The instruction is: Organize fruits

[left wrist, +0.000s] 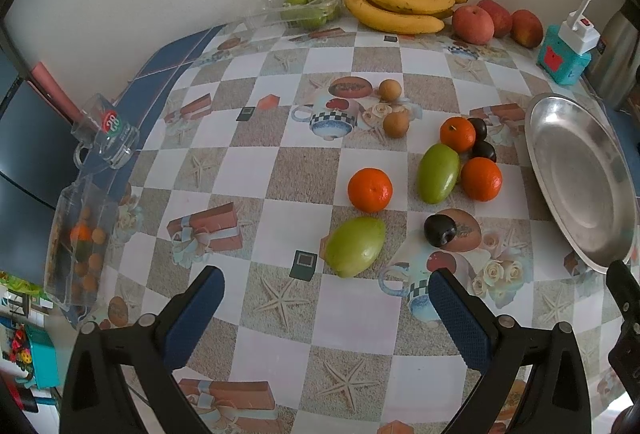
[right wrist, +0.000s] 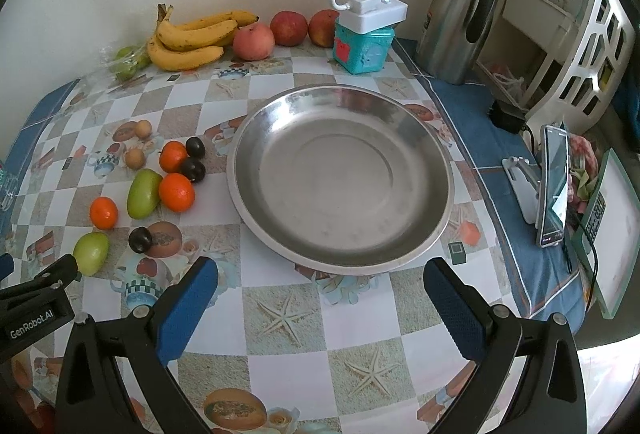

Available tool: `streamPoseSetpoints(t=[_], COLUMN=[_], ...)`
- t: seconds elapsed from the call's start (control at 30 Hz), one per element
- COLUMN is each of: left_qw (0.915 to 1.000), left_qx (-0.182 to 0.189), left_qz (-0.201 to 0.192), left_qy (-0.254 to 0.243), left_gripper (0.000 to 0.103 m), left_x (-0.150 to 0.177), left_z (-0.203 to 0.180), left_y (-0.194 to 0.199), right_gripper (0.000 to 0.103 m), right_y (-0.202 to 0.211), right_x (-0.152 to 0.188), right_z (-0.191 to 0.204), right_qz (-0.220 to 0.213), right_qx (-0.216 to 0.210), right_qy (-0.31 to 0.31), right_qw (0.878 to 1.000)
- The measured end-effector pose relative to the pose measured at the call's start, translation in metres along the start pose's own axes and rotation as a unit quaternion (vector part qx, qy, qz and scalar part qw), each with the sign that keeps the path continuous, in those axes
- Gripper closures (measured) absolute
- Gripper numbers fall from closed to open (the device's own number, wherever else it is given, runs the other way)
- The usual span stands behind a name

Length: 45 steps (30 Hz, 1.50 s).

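Note:
Loose fruit lies on the checked tablecloth: a green mango (left wrist: 355, 252) nearest my left gripper (left wrist: 326, 298), a second green mango (left wrist: 438, 173), three oranges (left wrist: 369, 190), dark plums (left wrist: 439, 230) and two small brown fruits (left wrist: 395, 123). The steel plate (right wrist: 424, 138) stands empty to their right, just beyond my right gripper (right wrist: 320, 290). Both grippers are open and empty, hovering above the table. In the right wrist view the fruit cluster (right wrist: 176, 192) lies left of the plate.
Bananas (left wrist: 396, 6), apples (left wrist: 474, 24) and a bag of green fruit (left wrist: 310, 8) line the back wall. A teal box with a white lamp (right wrist: 364, 46), a steel kettle (right wrist: 456, 34), a phone on a stand (right wrist: 554, 186) and a white basket (right wrist: 592, 46) stand right. Glass mugs (left wrist: 106, 132) sit left.

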<state>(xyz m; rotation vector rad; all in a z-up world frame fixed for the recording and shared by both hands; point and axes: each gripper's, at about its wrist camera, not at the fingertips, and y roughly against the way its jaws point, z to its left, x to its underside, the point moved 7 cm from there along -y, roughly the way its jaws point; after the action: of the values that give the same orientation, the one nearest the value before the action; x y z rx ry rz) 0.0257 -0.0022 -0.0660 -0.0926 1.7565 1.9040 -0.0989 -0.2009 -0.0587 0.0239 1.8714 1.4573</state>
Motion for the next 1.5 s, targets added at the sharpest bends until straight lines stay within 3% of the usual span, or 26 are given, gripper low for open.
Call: streamPoseSetpoints(t=[1.5], left_qw=[1.0], left_qx=[0.002], left_qz=[0.0], left_qy=[-0.001], left_gripper=[0.0], left_x=[-0.0014], left_z=[-0.0028], left_y=[-0.0003], right_gripper=[0.001], right_y=[-0.0015], right_x=[-0.0004], right_z=[0.0003], right_qz=[0.001], right_qx=[0.0], right_qy=[0.0], right_qw=[1.0])
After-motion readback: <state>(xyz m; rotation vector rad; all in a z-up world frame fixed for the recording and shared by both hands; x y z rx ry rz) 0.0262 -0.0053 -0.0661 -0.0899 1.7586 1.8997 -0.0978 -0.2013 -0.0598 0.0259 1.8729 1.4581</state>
